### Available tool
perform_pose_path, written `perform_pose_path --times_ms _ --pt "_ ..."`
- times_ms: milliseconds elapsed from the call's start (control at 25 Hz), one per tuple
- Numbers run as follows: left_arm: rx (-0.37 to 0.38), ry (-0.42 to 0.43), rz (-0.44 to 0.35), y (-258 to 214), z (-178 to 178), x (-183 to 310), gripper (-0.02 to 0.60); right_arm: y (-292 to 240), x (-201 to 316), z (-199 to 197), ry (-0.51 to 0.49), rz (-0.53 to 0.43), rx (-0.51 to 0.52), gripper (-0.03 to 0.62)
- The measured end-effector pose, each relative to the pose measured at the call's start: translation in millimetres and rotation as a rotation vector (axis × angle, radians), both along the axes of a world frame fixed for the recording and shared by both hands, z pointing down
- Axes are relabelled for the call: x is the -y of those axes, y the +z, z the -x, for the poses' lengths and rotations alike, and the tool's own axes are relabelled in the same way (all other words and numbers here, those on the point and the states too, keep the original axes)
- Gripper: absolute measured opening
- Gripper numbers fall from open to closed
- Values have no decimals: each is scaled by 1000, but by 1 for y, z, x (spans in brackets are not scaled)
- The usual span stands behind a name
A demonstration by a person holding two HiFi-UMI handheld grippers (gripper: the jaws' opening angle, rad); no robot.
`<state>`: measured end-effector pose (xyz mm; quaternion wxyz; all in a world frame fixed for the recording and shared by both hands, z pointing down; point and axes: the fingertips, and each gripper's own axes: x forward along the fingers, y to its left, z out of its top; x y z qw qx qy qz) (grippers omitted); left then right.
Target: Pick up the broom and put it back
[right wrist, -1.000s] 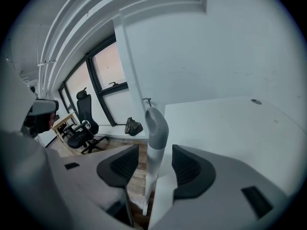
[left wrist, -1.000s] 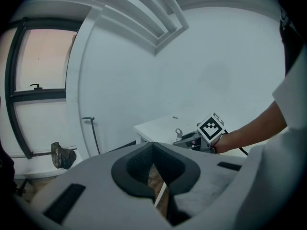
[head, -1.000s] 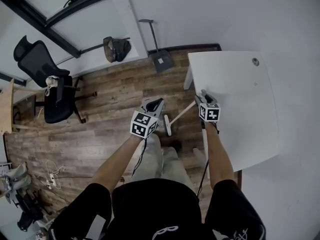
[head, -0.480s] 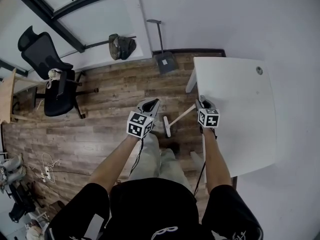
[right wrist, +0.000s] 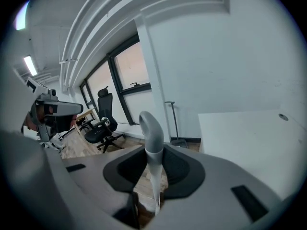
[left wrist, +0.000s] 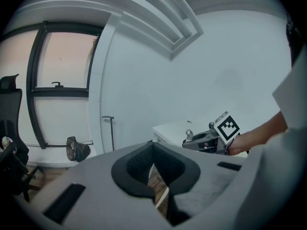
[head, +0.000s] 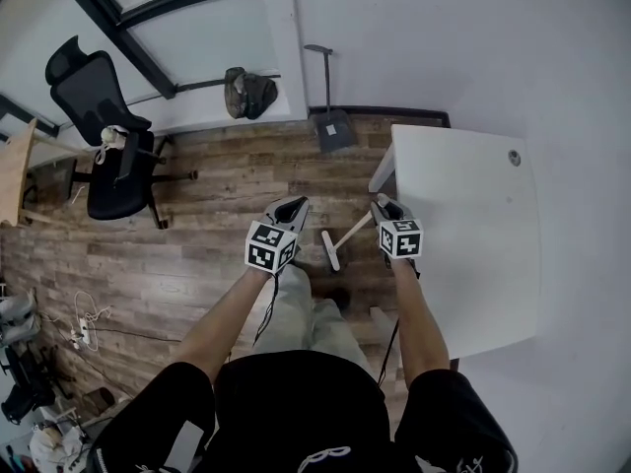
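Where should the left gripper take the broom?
Probably the bare shaft of the broom, between the right gripper holding its top and the head. Come in from the left, jaws across it: the thin shaft slants down toward the left gripper.

The broom (head: pixel 350 230) slants down to the floor (head: pixel 197 254), just left of the bench (head: pixel 473 244). Its top is between the jaws of the right gripper (head: pixel 380 207). The left gripper (head: pixel 293 207) is to its left. Behind them, a dustpan (head: pixel 333 126) stands by the wall (head: pixel 414 37). A bag (head: pixel 248 92) lies left of the dustpan, and a chair (head: pixel 113 190) stands farther left.
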<state>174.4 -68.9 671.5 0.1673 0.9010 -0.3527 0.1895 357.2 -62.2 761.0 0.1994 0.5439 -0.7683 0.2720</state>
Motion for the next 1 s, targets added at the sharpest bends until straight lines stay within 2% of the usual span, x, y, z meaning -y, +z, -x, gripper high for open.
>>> perform_pose_path --times_ms 560,720,1000 --pt "-33 -94 -28 -18 41 24 17 -33 18 37 -120 -54 -79 114" --pt "-69 -133 -53 -36 50 39 17 -49 28 32 -123 -78 -100 114" --pt "-70 -144 -99 -65 61 62 17 -99 56 22 -103 -155 -110 114"
